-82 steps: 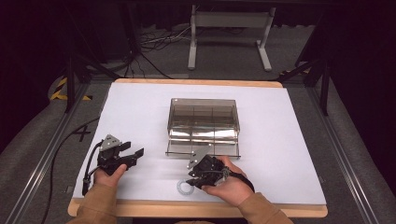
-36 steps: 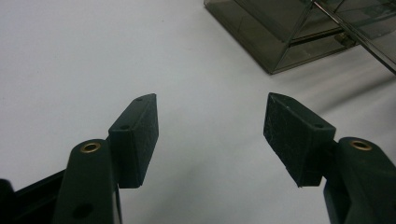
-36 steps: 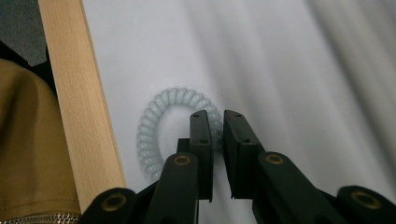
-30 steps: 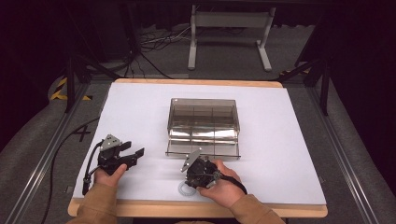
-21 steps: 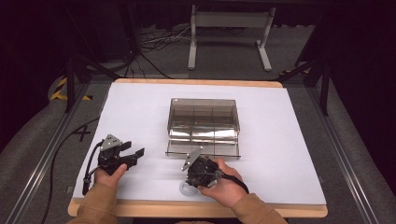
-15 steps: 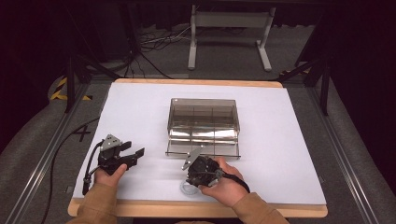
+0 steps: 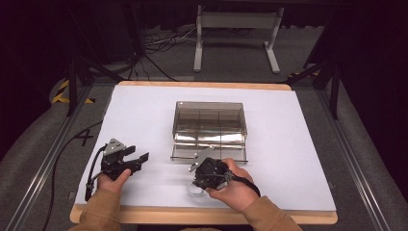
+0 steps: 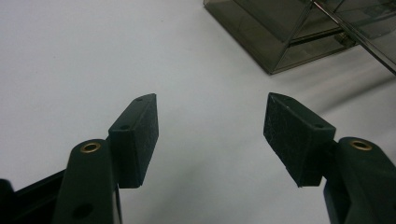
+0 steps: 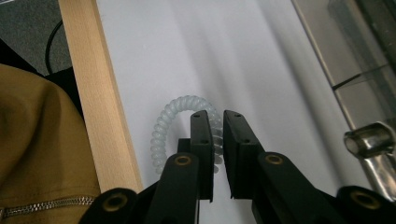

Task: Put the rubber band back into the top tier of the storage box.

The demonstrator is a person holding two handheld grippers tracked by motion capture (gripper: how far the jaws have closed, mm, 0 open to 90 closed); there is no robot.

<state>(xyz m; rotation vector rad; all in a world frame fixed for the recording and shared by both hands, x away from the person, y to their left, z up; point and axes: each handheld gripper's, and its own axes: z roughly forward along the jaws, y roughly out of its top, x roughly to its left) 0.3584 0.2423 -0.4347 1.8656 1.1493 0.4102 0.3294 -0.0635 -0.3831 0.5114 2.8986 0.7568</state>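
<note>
A clear, pale spiral coil ring point(image 9: 163, 126) lies near the table's front wooden edge point(image 9: 95, 102). My right gripper point(image 9: 217, 114) is shut on the ring's right side, and the coil shows in the narrow gap between the black jaws. In the high view the right gripper point(image 7: 198, 184) points down and toward the person, with the ring point(image 7: 194, 191) just under it. My left gripper point(image 7: 138, 154) rests at the front left, held by the left hand. Its jaws stand wide apart over bare white table in the left gripper view point(image 8: 211, 98), with nothing between them.
A smoky clear plastic box point(image 7: 209, 120) with inner compartments sits mid-table, its lid folded open toward the person point(image 7: 211, 153). Its corner point(image 8: 280, 37) lies ahead of the left gripper. A shiny metal piece point(image 9: 369, 140) shows beside the lid. A tan sleeve point(image 9: 37, 140) lies at the table edge.
The right gripper moved a little left over the ring, then rose slightly with the ring in its jaws. The left gripper has stayed where it was.
</note>
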